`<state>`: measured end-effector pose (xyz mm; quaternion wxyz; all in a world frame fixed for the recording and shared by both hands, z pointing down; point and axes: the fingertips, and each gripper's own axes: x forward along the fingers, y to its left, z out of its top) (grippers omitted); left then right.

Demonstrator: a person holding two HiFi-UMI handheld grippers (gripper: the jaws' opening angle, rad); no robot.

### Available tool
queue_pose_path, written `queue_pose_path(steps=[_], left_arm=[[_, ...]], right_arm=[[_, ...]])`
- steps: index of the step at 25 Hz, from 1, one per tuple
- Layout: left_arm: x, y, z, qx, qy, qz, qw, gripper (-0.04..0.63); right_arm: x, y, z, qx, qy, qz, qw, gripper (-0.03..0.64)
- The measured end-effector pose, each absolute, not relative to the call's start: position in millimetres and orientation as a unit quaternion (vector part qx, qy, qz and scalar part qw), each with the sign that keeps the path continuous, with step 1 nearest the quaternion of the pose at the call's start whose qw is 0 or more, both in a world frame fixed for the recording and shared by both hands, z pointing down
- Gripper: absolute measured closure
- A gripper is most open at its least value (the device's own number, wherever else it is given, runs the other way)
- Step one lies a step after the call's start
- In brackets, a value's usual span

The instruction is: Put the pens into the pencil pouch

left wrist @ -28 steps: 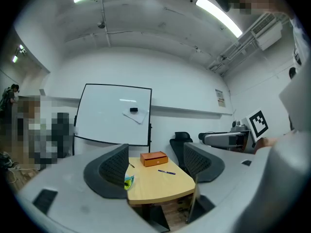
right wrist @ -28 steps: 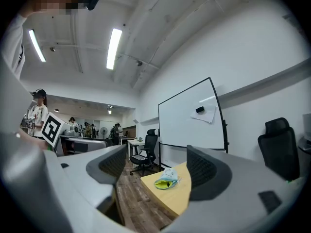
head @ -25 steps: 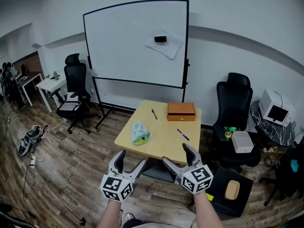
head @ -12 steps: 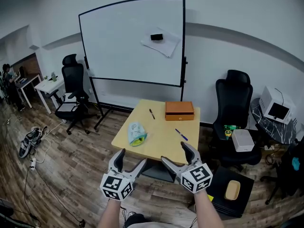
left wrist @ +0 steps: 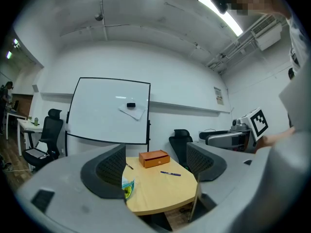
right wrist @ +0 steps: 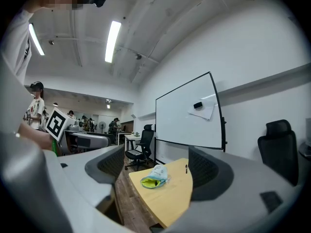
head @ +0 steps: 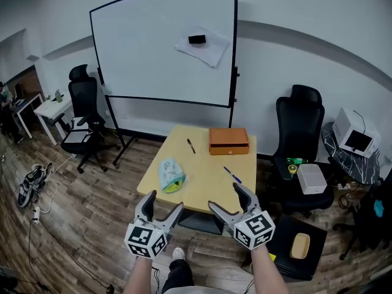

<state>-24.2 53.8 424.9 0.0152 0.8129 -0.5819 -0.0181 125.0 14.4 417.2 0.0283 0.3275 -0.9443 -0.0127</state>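
While both grippers hover short of the table (head: 205, 170), well apart from everything on it, the left gripper (head: 164, 202) shows jaws spread wide, nothing between them, and the right gripper (head: 226, 197) is just as wide and empty. Pouch (head: 168, 175) lies near the table's left edge, yellow-green mouth toward the near side. Black pen (head: 191, 146) sits near the box (head: 229, 141); blue pen (head: 233, 174) lies toward the right edge.

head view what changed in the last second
Only the view shifted: the whiteboard slid left in frame and the table looks slightly nearer, so the person seems to be stepping in. Nothing taken hold of: left gripper and right gripper stay open and empty, short of the table. The pouch, black pen, blue pen and orange box lie as before.
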Motion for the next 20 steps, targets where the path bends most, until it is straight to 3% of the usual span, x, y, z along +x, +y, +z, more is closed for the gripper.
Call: queue_pose_path(steps=[20], left_arm=[[-121, -141, 465, 0.866, -0.496, -0.002, 0.067, 0.238]], right_arm=[[52, -158, 432, 0.426, -0.901, 0.006, 0.078, 0.236]])
